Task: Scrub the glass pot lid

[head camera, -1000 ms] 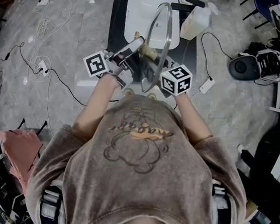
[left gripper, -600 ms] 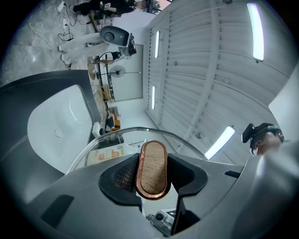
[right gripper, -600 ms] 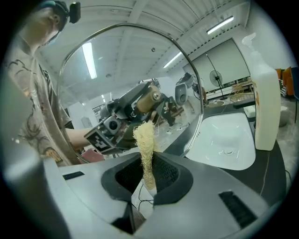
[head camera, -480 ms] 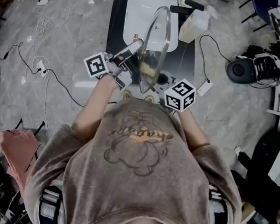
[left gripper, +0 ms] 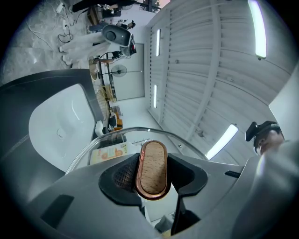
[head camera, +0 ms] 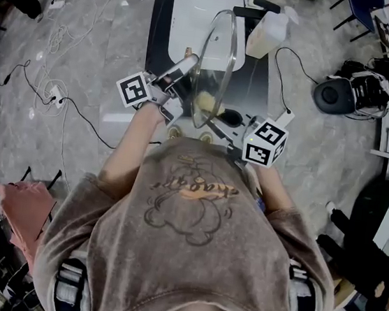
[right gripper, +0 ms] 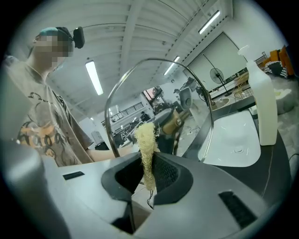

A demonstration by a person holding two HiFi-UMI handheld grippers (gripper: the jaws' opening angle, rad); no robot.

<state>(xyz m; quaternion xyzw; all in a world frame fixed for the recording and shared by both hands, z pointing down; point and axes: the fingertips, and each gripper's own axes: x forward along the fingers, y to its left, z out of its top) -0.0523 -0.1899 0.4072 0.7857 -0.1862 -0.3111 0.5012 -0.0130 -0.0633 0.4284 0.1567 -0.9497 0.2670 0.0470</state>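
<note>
Head view looks down on a person's shirt (head camera: 191, 214), the largest thing in frame at 6 o'clock. It bears a bear drawing and one cursive word that I cannot read. Beyond it, toward 12 o'clock, runs a dark counter (head camera: 160, 41) with a white sink (head camera: 194, 17) set in it. The glass pot lid (head camera: 218, 63) stands on edge above the counter, between the sink and the person, its rim running from 12 to 6 o'clock. A white bottle (head camera: 266, 33) stands at the lid's 1 o'clock, beside the sink; no print on it is legible.

The left gripper (head camera: 190, 65) comes in from the lid's 9 o'clock, with its black-and-white marker cube (head camera: 134, 89) at 8 o'clock. In the left gripper view, the jaws are closed partway onto the lid's handle (left gripper: 153, 168), an oval wooden knob with a copper rim, so this gripper (left gripper: 153, 173) carries the lid. The glass dome arches behind the knob toward 12 o'clock. Through the glass shows an orange-and-yellow printed card (left gripper: 108, 153), its writing too small to read.

The right gripper (head camera: 219, 113) sits at the lid's 5 o'clock. In the right gripper view, its jaws (right gripper: 148, 175) pinch a pale yellow fibre scrubber (right gripper: 145, 144) that sticks up toward 12 o'clock. The lid rises just beyond it. Whether the scrubber touches the glass I cannot tell.
</note>
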